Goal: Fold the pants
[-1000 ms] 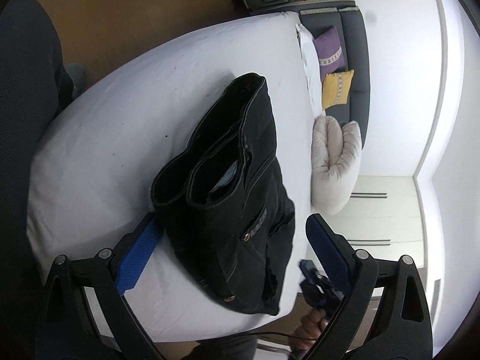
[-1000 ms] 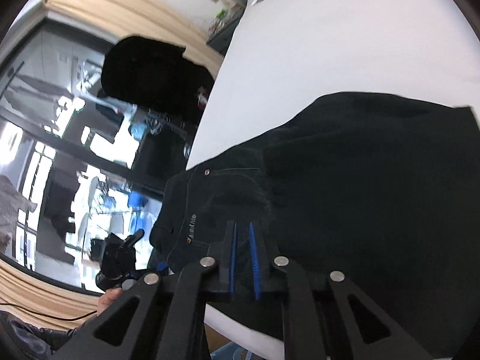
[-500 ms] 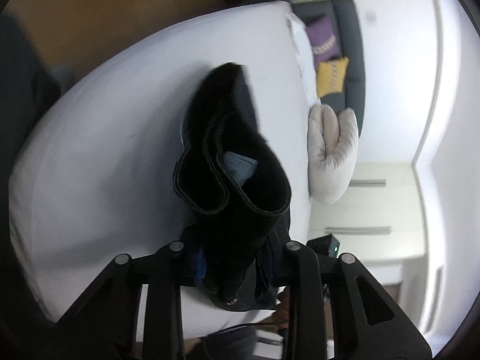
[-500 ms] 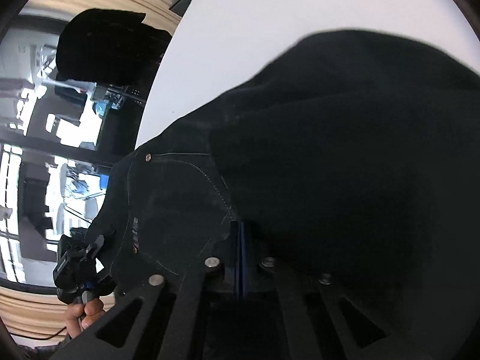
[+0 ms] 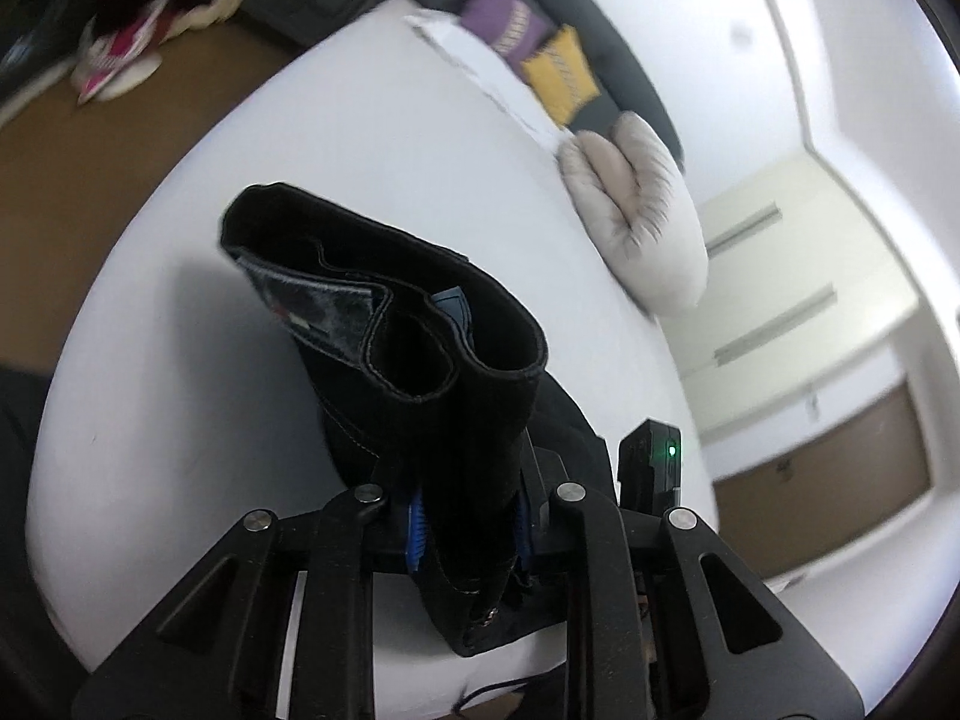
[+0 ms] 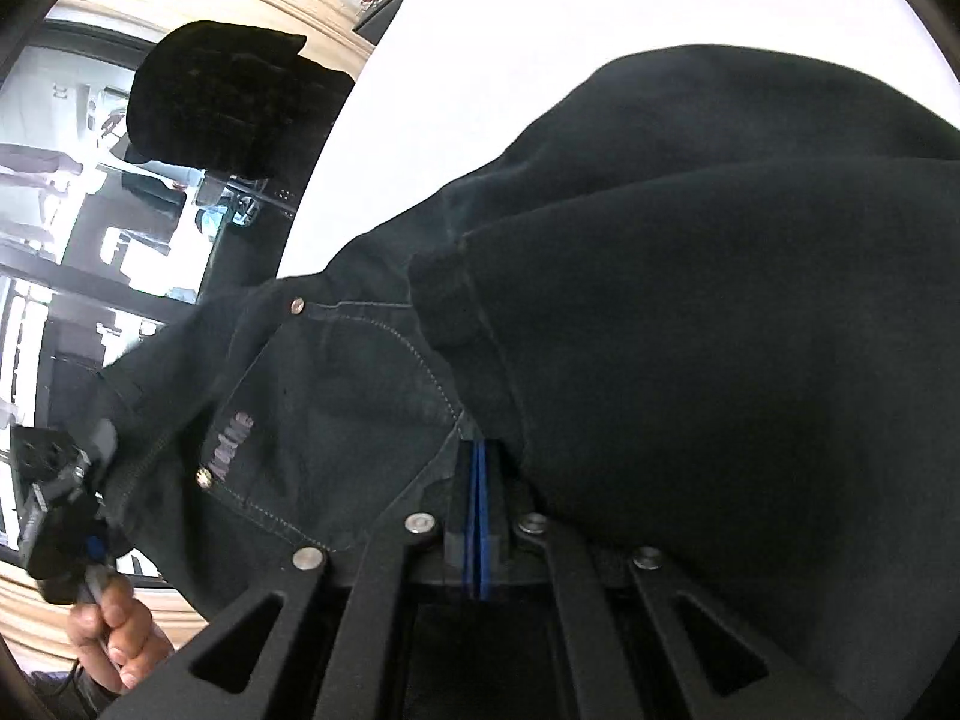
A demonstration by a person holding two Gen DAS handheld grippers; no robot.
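Pants: black pants [image 5: 420, 372], folded into a thick bundle, at the near edge of the white bed [image 5: 312, 138]; one end lifted off the sheet, the rest lying on it.
Left view only: hem openings of the bundle gaping toward the camera; grey pillow [image 5: 636, 210] at the bed's right edge, purple and yellow cushions [image 5: 540, 54] at its far end, wardrobe doors beyond; a black device with a green light just right of the claw.
Right view only: pocket stitching, rivets and a small label on the pants [image 6: 336, 420]; a dark chair [image 6: 222, 102] and a window past the bed's left edge; a hand [image 6: 114, 636] gripping the other tool's handle at lower left.
Left gripper [image 5: 468, 516]: tilted down toward the bed, blue pads clamped on the bundle's near end.
Right gripper [image 6: 480, 516]: pointing steeply down, blue pads pressed flat together, denim draped over and around the tips; whether cloth is pinched between them, cannot tell.
Change: a second ago the left jaws stood wide either side of the flat-lying bundle; they have just been closing, cloth now between them, and the bundle's end has risen. The right pads had a slit between them then; none now.
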